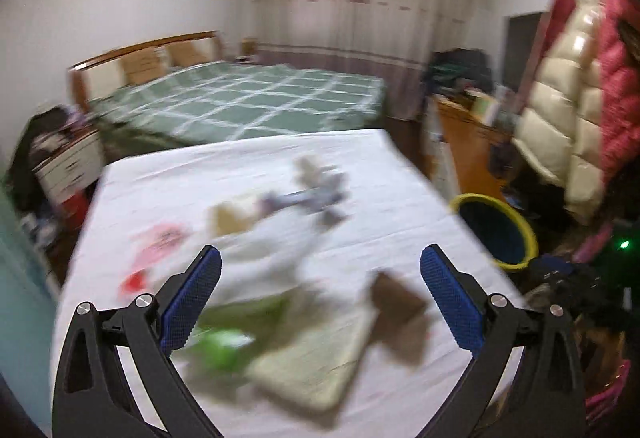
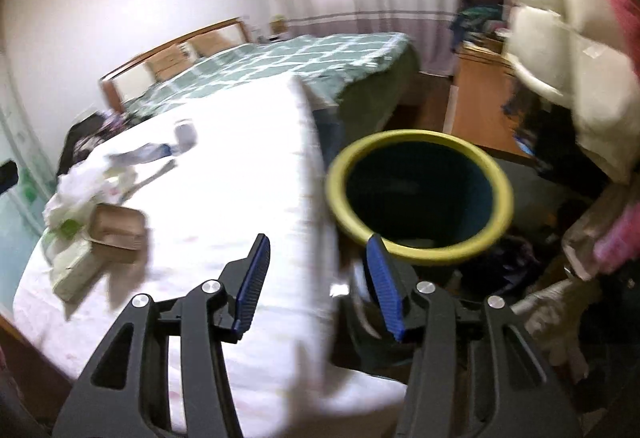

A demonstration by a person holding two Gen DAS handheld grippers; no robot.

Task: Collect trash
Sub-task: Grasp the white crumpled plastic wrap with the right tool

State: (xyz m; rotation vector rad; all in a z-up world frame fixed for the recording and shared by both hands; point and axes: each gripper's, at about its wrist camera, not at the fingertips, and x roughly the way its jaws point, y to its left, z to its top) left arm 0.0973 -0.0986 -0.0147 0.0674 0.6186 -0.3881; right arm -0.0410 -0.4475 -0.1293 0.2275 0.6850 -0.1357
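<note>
trash strewn on white table, bin beside; left gripper jaws wide, right gripper half-open, empty.

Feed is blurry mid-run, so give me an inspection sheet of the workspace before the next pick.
Surface: table under a white cloth.
Job's things: bin with a yellow rim, beside the table's edge; contents unclear.
Clutter: brown tray, pale box, white bag, green wrapper, pink wrapper, all on the cloth.
Grippers: left tongs wide open, empty; right tongs part open, nothing between them.
Cables: nothing seen.
Surroundings: bed, curtains, hanging jackets, desk.
</note>
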